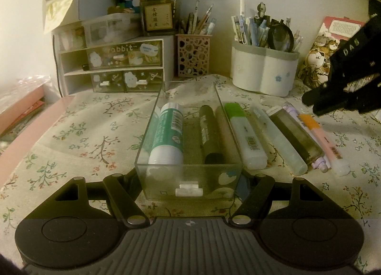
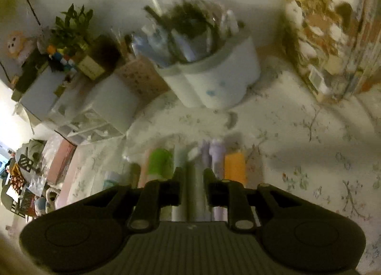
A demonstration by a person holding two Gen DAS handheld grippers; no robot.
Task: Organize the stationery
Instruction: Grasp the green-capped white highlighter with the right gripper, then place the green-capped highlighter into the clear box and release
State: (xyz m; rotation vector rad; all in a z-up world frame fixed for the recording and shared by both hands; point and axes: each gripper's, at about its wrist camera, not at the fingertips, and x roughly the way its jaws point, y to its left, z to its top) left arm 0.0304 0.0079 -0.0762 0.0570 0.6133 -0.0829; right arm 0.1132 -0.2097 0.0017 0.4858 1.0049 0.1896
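Here we see the left gripper (image 1: 189, 185) jaws clamping the clear tray (image 1: 166, 99); right gripper (image 2: 193, 179) jaws slightly parted, empty, above markers (image 1: 247, 137) beside the tray.

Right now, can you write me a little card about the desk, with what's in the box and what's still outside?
box: clear drawer on flowered cloth
inside: glue stick, dark marker
outside, on its right: green highlighter, clear pen, dark pen, orange highlighter
left gripper: fingers shut on the drawer's sides
right gripper: above the row, holding nothing
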